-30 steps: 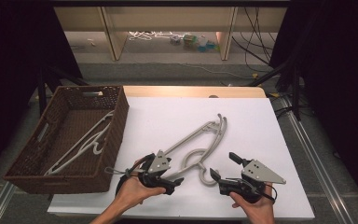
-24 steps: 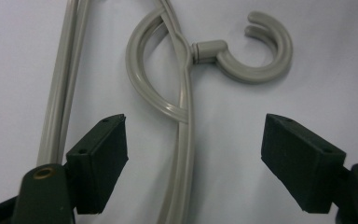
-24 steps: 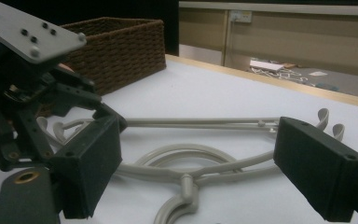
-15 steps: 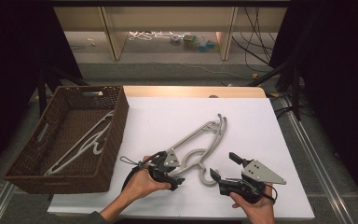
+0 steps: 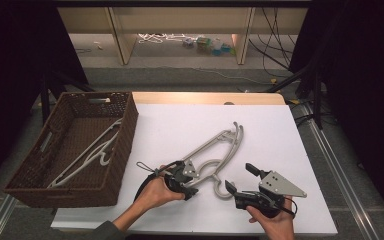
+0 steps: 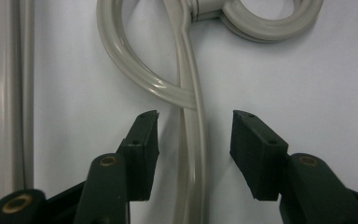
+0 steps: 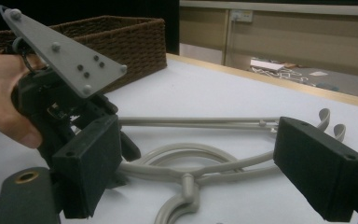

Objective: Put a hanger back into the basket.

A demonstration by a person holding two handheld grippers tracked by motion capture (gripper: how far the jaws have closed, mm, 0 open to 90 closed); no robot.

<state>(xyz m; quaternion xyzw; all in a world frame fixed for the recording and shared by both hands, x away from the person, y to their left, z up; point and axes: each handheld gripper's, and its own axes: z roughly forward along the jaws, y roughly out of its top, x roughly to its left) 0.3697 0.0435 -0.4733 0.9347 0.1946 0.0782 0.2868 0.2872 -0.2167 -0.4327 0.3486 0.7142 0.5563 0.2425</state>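
Observation:
Two or more grey plastic hangers (image 5: 215, 149) lie stacked in the middle of the white table (image 5: 280, 130), hooks toward me. My left gripper (image 5: 192, 181) reaches them from the left. In the left gripper view its jaws (image 6: 193, 126) straddle one thin hanger arm (image 6: 195, 154); they have just been closing, and a gap shows on both sides of the arm, so the pads do not press it. My right gripper (image 5: 241, 178) rests near the hooks (image 5: 223, 192) with its jaws wide open. In its own view my right gripper (image 7: 200, 154) has nothing between its fingers, and the hangers (image 7: 205, 175) lie beyond them.
A dark wicker basket (image 5: 126, 131) stands at the table's left with more light hangers (image 5: 87, 156) in it. The table's far half is bare white. A shelf with small items (image 5: 205, 44) sits beyond the table's back edge.
My left hand has slid right toward the hangers and its jaws have narrowed around one hanger arm. The right hand and the hangers stay where they were.

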